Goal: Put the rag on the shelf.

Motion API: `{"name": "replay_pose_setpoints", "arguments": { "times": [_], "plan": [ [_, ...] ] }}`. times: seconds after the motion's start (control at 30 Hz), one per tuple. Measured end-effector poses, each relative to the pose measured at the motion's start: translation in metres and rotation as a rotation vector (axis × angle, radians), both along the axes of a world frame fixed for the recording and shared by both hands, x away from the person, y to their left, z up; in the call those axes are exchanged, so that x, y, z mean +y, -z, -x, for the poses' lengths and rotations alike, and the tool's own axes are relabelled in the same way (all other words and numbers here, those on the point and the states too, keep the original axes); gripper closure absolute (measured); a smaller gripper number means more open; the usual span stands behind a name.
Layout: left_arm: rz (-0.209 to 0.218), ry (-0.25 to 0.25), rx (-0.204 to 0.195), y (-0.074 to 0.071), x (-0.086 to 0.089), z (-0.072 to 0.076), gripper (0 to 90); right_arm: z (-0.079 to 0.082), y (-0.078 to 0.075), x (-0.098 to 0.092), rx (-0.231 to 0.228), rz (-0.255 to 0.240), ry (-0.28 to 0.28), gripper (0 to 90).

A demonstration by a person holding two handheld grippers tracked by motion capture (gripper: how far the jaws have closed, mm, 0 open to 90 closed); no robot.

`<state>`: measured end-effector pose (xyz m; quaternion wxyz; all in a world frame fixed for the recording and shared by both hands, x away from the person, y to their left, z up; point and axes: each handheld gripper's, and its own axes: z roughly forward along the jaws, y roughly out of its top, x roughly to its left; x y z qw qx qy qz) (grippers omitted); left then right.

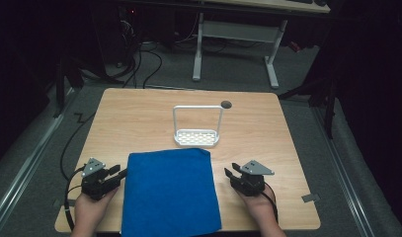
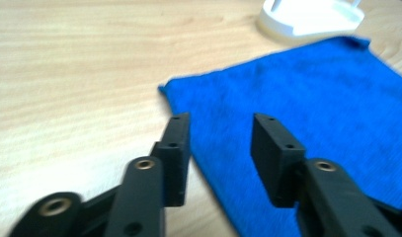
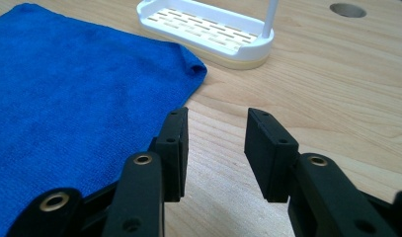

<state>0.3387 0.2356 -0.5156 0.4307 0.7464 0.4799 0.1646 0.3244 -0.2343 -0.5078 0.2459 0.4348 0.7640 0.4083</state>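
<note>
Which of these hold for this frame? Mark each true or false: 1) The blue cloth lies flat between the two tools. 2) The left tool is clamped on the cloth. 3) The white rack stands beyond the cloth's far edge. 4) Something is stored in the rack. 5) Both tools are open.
1) True: the blue cloth lies spread on the table, between the left tool and the right tool.
2) False: its jaws stand apart, over the cloth's edge, with nothing between them.
3) True: the white rack stands just past the cloth's far edge.
4) False: its slotted tray is bare.
5) True: the right tool's jaws also stand apart, over bare wood.
</note>
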Motion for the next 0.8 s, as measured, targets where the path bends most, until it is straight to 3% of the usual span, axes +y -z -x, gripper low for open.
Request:
{"name": "replay_pose_setpoints", "arguments": {
  "times": [0.17, 0.37, 0.5, 0.7, 0.77, 0.8],
  "plan": [
    [-0.02, 0.015, 0.02, 0.004, -0.002, 0.0, 72.7, -0.001, 0.002, -0.003, 0.024, 0.0, -0.01, 62.1],
    [-0.046, 0.038, 0.039, 0.008, -0.005, -0.001, 78.1, -0.003, 0.001, -0.001, 0.026, -0.015, -0.025, 62.1],
    [-0.043, 0.047, 0.038, 0.007, -0.005, 0.0, 82.3, -0.003, 0.002, 0.011, 0.041, -0.001, -0.076, 68.5],
    [-0.066, 0.115, 0.047, 0.007, -0.016, 0.008, 88.3, -0.006, 0.005, 0.039, 0.067, 0.037, -0.192, 88.3],
    [-0.066, 0.127, 0.05, 0.007, -0.018, 0.01, 88.5, -0.007, 0.006, 0.043, 0.073, 0.043, -0.209, 89.7],
    [-0.083, 0.157, 0.058, 0.008, -0.024, 0.012, 88.5, -0.008, 0.009, 0.049, 0.092, 0.052, -0.237, 90.0]
  ]
}}
